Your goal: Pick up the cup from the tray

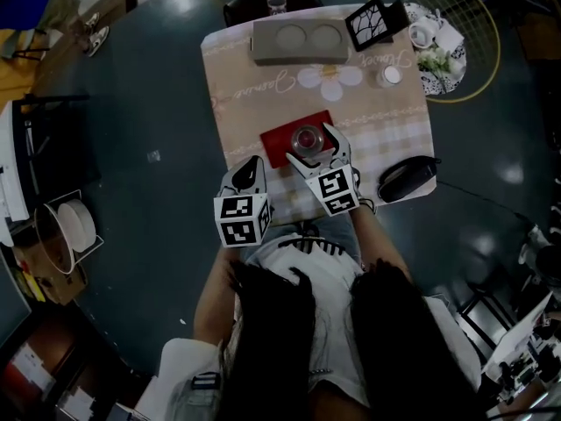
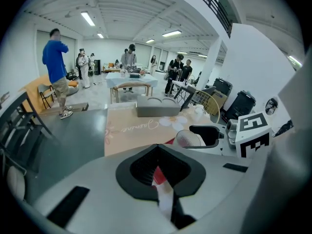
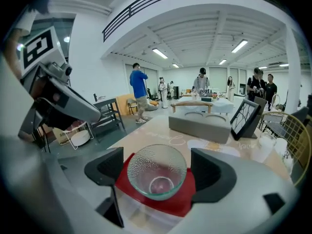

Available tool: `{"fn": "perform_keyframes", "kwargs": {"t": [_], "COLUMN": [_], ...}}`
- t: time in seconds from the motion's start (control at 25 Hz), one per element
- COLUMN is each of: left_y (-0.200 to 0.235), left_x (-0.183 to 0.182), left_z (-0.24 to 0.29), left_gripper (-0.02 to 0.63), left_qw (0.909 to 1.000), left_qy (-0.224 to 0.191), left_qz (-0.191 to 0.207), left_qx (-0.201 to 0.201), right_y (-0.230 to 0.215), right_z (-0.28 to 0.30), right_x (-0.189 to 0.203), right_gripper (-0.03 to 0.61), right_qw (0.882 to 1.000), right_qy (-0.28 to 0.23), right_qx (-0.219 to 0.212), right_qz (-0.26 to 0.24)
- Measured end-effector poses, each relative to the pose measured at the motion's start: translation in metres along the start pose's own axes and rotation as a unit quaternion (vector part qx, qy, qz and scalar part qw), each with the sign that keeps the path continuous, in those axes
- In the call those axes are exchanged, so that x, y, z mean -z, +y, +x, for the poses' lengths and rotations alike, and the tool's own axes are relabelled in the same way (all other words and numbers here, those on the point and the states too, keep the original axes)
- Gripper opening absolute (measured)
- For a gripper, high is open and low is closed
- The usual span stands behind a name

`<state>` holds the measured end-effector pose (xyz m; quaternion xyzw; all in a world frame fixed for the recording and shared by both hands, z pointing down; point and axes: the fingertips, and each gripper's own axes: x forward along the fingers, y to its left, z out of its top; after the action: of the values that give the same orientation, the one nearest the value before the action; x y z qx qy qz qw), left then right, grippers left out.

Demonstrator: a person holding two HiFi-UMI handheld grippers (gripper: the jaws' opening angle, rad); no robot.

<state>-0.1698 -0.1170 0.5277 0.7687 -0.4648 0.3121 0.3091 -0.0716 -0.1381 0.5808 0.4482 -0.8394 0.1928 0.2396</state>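
Observation:
A clear dimpled glass cup [image 1: 307, 139] stands upright on a small red tray [image 1: 275, 145] near the front of the table. My right gripper [image 1: 312, 147] is open with the cup [image 3: 158, 172] between its jaws. The dark pads [image 3: 105, 167] flank it on both sides, the right one nearer the glass, above the red tray [image 3: 178, 201]. My left gripper [image 1: 254, 161] hovers at the table's front edge, left of the tray, its jaws shut with nothing held. In the left gripper view its closed tips [image 2: 158, 147] point toward the cup [image 2: 187, 139].
At the back of the cloth-covered table [image 1: 237, 103] lie a grey two-hole holder [image 1: 298, 42], a black framed stand [image 1: 375, 23] and a small white jar [image 1: 386, 75]. A black oval case [image 1: 408, 178] sits at the front right corner. Several people stand far off.

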Motion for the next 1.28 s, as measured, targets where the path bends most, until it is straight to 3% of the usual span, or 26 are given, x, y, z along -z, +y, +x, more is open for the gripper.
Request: {"fn": "perform_keyframes", "kwargs": {"t": [0.52,0.8,1.28], "left_y": [-0.004,-0.002,-0.006], "left_x": [0.009,0.022,0.024], "left_z": [0.012,0.017,0.018], "left_gripper": [0.008,0.008,0.008], "left_qw": [0.9993,0.9984,0.9984], "left_qy": [0.033,0.056,0.054], "left_qz": [0.015,-0.002,-0.013], "left_qx": [-0.004,-0.002,0.013], "right_y": [-0.003,-0.001,0.001], "right_z": [0.018,0.022,0.017], "right_x": [0.016,0.017,0.012], "right_gripper": [0.413,0.411,0.405], "right_qw": [1.0,1.0,1.0], "right_qy": [0.019,0.023,0.019], "right_qx": [-0.002,-0.005,-0.025], "right_qz": [0.001,0.007,-0.004]}}
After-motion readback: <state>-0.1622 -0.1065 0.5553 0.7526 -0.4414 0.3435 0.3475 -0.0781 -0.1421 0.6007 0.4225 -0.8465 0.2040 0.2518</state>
